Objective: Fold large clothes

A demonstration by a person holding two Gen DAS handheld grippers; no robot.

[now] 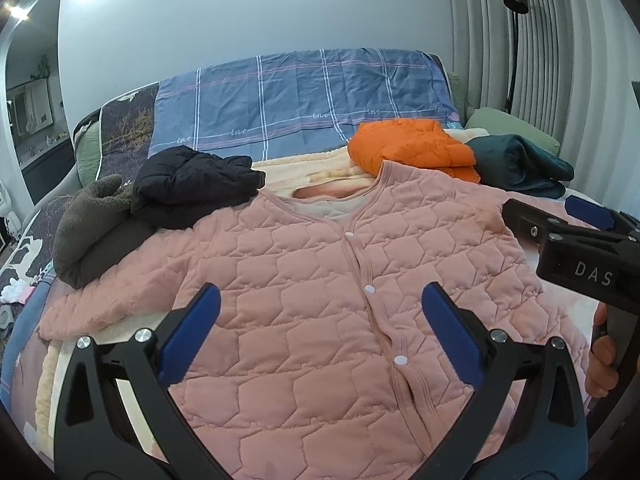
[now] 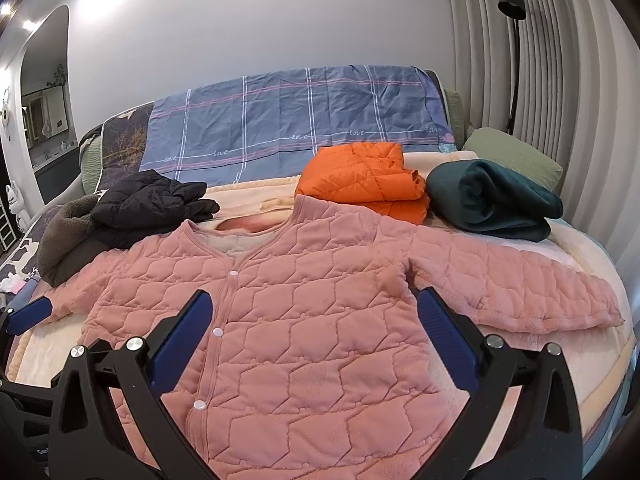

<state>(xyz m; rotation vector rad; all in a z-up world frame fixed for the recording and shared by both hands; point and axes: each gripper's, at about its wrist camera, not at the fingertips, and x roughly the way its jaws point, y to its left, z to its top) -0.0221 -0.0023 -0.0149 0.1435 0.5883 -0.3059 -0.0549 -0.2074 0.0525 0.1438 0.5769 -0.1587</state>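
Note:
A pink quilted jacket (image 1: 320,280) (image 2: 304,312) lies flat and buttoned on the bed, front up, collar toward the headboard. Its sleeves are spread out; the right sleeve (image 2: 520,280) stretches toward the bed's right edge. My left gripper (image 1: 320,300) hovers open over the jacket's lower front, nothing between its blue pads. My right gripper (image 2: 312,308) also hangs open above the lower front, empty. In the left wrist view the right gripper's black body (image 1: 576,256) sits at the right edge, held by a hand (image 1: 602,360).
Folded clothes lie behind the jacket: a black puffer (image 1: 192,188), a brown fleece (image 1: 92,232), an orange puffer (image 2: 360,180) and a dark green fleece (image 2: 492,200). A blue plaid sheet (image 2: 296,120) covers the headboard. A floor lamp (image 2: 514,40) stands by the curtain.

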